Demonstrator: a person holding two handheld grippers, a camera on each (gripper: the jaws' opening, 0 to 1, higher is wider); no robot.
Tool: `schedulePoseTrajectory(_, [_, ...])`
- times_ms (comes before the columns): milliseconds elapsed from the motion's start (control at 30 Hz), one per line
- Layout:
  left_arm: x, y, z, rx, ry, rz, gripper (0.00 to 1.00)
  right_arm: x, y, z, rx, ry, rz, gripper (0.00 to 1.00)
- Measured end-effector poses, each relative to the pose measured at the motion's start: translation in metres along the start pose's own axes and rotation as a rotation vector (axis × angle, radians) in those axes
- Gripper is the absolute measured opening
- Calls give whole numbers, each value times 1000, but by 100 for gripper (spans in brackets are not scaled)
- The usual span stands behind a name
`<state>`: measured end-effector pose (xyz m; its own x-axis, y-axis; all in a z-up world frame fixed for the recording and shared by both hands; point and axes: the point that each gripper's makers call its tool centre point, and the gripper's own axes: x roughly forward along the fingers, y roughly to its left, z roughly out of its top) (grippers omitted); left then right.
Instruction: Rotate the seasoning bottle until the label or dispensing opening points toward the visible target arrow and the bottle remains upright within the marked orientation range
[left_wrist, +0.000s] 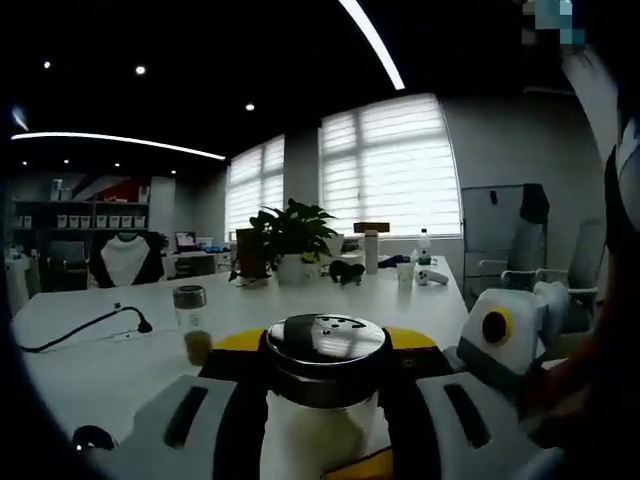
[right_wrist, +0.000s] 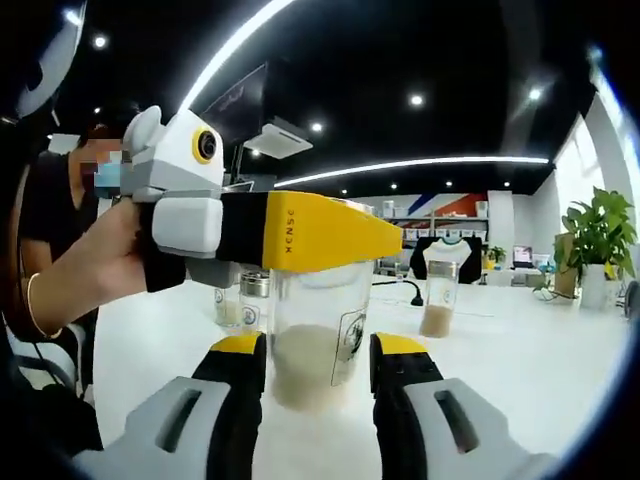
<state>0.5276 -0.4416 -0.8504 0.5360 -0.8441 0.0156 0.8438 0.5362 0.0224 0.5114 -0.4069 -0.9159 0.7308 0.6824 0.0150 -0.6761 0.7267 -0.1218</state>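
The seasoning bottle (right_wrist: 318, 305) is clear, holds pale powder and has a logo on its side. It stands upright on the white table (right_wrist: 520, 370). My right gripper (right_wrist: 318, 352) is shut on its lower body, one yellow-tipped jaw against each side. My left gripper (right_wrist: 335, 248), held by a person's hand, reaches in from the left. Its yellow jaws cover the bottle's top. In the left gripper view the bottle's shiny perforated metal lid (left_wrist: 325, 350) sits between the jaws of my left gripper (left_wrist: 325, 338), which is shut on it. The right gripper's body (left_wrist: 505, 335) shows at the right.
A small jar (left_wrist: 190, 325) with brown contents stands to the left on the table, near a black cable (left_wrist: 90, 325). A potted plant (left_wrist: 292, 238) and cups stand at the far end. Further jars (right_wrist: 437, 300) (right_wrist: 245, 300) stand behind the bottle.
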Motion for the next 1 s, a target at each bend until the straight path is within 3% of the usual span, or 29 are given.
schedulePoseTrajectory(267, [-3,-4,5,48,18,-80,45,2,-1,-1,48,-9,73,42])
schedulePoseTrajectory(433, [-5,-7,8,32,0,-98,45,3,-7,0,95,-15,76,55])
schedulePoseTrajectory(733, [-7,-15,13,13,-20,-158,45,3,-2,3,115,-31,139,51])
schedulePoseTrajectory(1000, [-7,-24,17,30,-18,-214,45,5,10,11,112,-75,217,41])
